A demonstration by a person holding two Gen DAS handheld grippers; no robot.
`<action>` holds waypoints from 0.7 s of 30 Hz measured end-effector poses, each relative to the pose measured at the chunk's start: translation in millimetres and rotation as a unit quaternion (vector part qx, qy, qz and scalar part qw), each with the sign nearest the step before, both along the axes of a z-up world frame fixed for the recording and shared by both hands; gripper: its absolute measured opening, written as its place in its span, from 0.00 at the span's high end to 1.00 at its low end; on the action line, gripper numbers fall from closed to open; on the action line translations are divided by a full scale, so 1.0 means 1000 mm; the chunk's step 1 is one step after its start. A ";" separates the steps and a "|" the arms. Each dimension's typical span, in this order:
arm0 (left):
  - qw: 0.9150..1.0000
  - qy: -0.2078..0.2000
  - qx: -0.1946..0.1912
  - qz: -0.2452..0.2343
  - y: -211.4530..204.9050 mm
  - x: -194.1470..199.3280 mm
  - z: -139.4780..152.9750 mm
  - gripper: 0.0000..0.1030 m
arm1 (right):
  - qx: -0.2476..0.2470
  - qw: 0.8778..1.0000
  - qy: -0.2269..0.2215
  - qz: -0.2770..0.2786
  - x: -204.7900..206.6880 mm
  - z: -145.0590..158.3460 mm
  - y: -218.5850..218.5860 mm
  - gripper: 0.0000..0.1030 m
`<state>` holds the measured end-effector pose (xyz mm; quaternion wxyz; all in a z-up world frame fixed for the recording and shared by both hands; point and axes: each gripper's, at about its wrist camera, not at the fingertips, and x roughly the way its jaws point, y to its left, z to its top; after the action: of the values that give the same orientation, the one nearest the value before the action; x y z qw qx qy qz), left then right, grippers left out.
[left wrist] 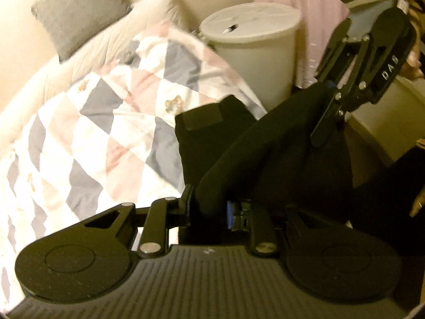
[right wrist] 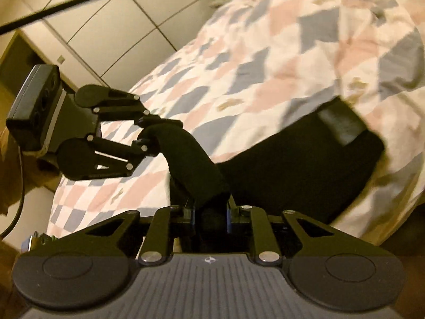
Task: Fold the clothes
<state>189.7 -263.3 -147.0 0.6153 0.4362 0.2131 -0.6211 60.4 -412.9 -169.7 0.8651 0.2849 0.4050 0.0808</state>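
A black garment (left wrist: 265, 146) lies partly on the checked quilt (left wrist: 93, 122), with a rectangular patch showing near its far end. Its near edge is lifted into a thick fold stretched between both grippers. In the left wrist view my left gripper (left wrist: 209, 207) is shut on one end of that fold, and my right gripper (left wrist: 328, 101) grips the other end at the upper right. The right wrist view shows my right gripper (right wrist: 209, 211) shut on the black garment (right wrist: 292, 164), while my left gripper (right wrist: 152, 133) pinches the fold's far end.
The quilt (right wrist: 265, 53) covers a bed with a grey pillow (left wrist: 77, 13) at its head. A white round bin (left wrist: 252, 47) and a pink curtain (left wrist: 318, 13) stand beside the bed. Pale wardrobe doors (right wrist: 106, 21) face its other side. A hand (left wrist: 418, 204) shows at the right edge.
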 end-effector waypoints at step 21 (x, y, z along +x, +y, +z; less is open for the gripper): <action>0.875 0.241 0.015 0.419 -0.097 0.104 -0.068 0.67 | 0.146 0.980 0.116 -0.075 0.061 -0.126 -0.201 0.74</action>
<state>293.3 -360.5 -214.5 0.7407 0.1519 0.5270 -0.3879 121.0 -613.8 -296.1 0.7649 0.4452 0.4638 0.0408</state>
